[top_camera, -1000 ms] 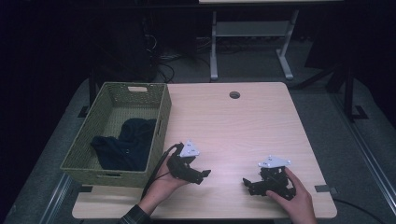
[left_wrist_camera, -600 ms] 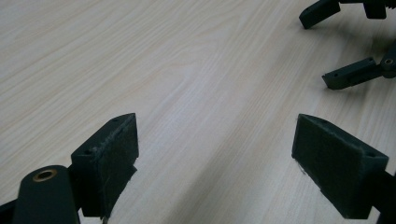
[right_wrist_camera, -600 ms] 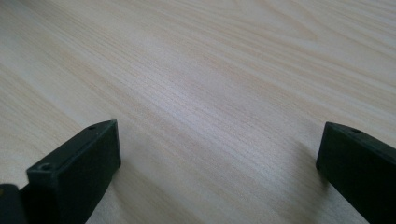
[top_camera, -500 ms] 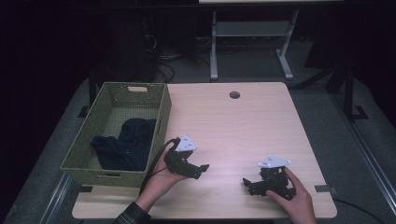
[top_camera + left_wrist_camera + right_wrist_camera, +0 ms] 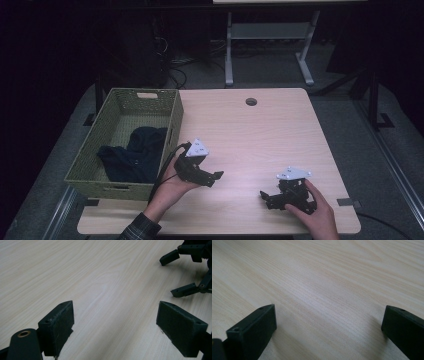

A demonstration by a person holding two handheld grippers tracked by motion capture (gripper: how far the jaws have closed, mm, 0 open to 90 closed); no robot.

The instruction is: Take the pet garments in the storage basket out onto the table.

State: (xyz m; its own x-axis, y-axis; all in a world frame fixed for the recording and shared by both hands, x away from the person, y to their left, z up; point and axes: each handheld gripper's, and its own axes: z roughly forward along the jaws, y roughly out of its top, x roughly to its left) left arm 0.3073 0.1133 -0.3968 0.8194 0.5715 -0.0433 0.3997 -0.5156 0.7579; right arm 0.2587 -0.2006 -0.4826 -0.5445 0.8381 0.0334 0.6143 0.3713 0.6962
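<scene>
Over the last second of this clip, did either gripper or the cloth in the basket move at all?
The left gripper shifted slightly up the table, away from the person, staying open and empty beside the woven basket. The right gripper stayed put near the table's front edge, open with nothing between its fingers. The dark cloth lies unchanged in the basket.

Your basket (image 5: 170,125) sits on the table's (image 5: 260,135) left edge, cloth (image 5: 132,155) inside; both grippers lie to its right.
</scene>
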